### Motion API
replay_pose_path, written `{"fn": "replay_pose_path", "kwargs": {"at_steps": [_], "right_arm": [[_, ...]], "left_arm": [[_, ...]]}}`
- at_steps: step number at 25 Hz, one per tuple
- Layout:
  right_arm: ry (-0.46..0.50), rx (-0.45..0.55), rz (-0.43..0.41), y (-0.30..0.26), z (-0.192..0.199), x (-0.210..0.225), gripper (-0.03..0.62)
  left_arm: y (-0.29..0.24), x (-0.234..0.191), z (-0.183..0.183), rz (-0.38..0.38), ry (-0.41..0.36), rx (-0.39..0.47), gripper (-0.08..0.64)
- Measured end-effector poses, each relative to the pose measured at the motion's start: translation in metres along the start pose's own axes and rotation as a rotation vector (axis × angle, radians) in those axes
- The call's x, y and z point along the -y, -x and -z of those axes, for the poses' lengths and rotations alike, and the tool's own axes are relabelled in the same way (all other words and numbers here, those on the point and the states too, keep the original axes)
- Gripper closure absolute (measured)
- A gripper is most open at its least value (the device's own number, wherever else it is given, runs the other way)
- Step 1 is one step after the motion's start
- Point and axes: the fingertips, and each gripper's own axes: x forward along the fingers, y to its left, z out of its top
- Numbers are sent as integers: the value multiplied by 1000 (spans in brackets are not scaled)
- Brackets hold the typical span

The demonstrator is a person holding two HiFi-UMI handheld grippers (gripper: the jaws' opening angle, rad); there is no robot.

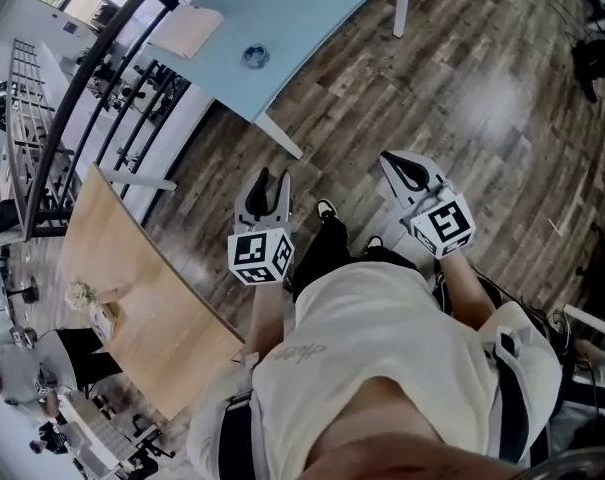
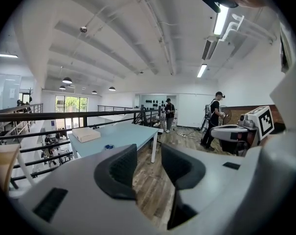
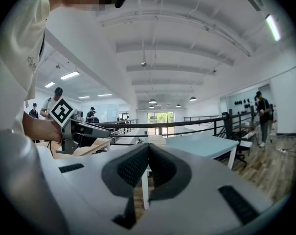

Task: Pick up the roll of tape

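Note:
The roll of tape [image 1: 255, 56] is small, bluish, and lies on a light blue table [image 1: 302, 8] some way ahead of me. It also shows as a small blue roll of tape [image 2: 107, 147] in the left gripper view, far beyond the jaws. My left gripper [image 1: 272, 178] is held in the air over the wooden floor, open, with nothing between its fingers. My right gripper [image 1: 390, 160] hovers beside it, shut and empty. In their own views the left gripper [image 2: 148, 154] shows a clear gap, while the right gripper [image 3: 148, 148] has its pads touching.
A flat cardboard box [image 1: 187, 30] lies on the blue table near the tape. A black railing [image 1: 102, 78] runs along the left. A wooden table [image 1: 132, 298] stands at my lower left. People stand far across the room [image 2: 214, 119].

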Motion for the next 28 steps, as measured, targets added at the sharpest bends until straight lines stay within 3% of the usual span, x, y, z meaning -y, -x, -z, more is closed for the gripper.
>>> {"fn": "replay_pose_path", "kwargs": {"at_steps": [7, 15, 28], "right_arm": [[17, -14, 25, -35, -3, 20, 586], [78, -1, 37, -109, -43, 49, 586], [113, -39, 78, -198, -53, 51, 586]], "left_arm": [[-44, -29, -4, 17, -22, 9, 391], [-106, -80, -36, 42, -20, 44, 391], [-157, -161, -37, 93, 18, 30, 391]]}}
